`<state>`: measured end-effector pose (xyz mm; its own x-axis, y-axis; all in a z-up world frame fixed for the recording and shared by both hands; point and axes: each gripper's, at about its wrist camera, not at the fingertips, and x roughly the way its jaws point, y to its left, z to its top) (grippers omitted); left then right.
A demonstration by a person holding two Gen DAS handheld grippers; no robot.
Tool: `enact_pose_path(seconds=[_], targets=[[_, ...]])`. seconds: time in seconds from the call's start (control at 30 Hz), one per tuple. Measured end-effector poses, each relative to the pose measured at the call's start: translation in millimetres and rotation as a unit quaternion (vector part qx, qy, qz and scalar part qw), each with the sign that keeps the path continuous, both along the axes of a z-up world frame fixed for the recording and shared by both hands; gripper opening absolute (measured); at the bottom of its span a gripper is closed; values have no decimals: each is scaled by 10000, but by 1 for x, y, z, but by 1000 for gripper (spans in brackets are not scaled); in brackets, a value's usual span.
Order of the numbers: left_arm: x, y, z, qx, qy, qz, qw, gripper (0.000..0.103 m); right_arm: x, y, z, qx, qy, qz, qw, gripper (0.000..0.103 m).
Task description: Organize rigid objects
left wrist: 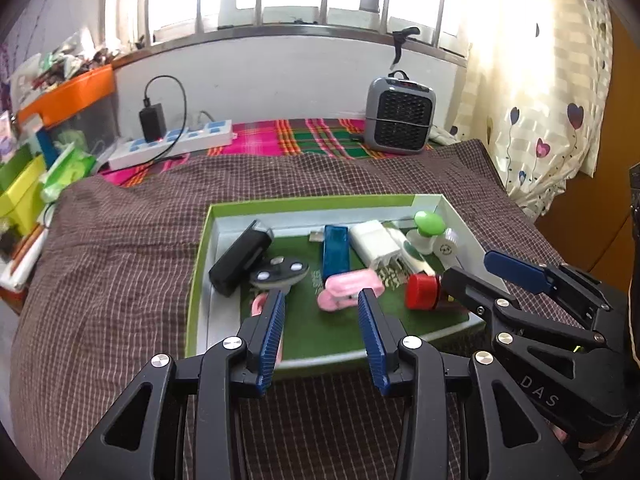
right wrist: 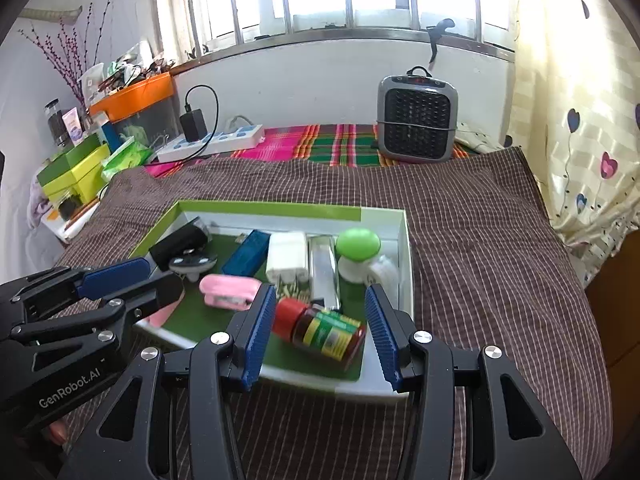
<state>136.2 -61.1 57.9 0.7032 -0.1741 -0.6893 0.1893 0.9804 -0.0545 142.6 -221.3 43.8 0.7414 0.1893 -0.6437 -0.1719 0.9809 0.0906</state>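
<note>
A green-rimmed tray (left wrist: 320, 202) lies on the brown checked bedspread (left wrist: 120, 260). It holds a black box (left wrist: 240, 258), a grey spinner (left wrist: 280, 272), a blue case (left wrist: 335, 252), a white charger (left wrist: 374, 244), a pink stapler (left wrist: 352, 290), a green-capped item (left wrist: 429, 222) and a red-capped bottle (right wrist: 324, 330). My left gripper (left wrist: 322, 304) hovers open over the tray's near edge, with nothing between its pads. My right gripper (right wrist: 320, 300) is open above the bottle, which lies on its side on the tray floor under the gap. The right gripper (left wrist: 472, 268) also shows at the tray's right end.
A grey fan heater (left wrist: 400, 120) and a white power strip (left wrist: 172, 144) with a black adapter sit by the far wall. Stacked green boxes (left wrist: 24, 188) and an orange-lidded bin (left wrist: 68, 96) crowd the left. A heart-patterned curtain (left wrist: 540, 100) hangs on the right.
</note>
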Motion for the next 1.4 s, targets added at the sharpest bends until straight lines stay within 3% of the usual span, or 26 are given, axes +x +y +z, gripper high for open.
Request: enact_pose_path(seconds=[0.27,0.6,1.1,1.23,1.4], targets=[[-29,10,-6,115,4,259,9996,39,-24,6,-2,-154,14,-10,9999,48],[-59,14,-33,155,331,348,9987,41,-47,17,-20,-357,290,107,9989,48],[-71,13,-54,268,570,556,9965,42,-62,8,-45,-551,781,-177,9953,49],[-72,9,-56,335,516,570,9965,46,-65,2,-46,-562,824,-328,9945,65],[-72,7,-56,378,493,596,9963,49,-69,-3,-47,-496,864,-399,9942,70]])
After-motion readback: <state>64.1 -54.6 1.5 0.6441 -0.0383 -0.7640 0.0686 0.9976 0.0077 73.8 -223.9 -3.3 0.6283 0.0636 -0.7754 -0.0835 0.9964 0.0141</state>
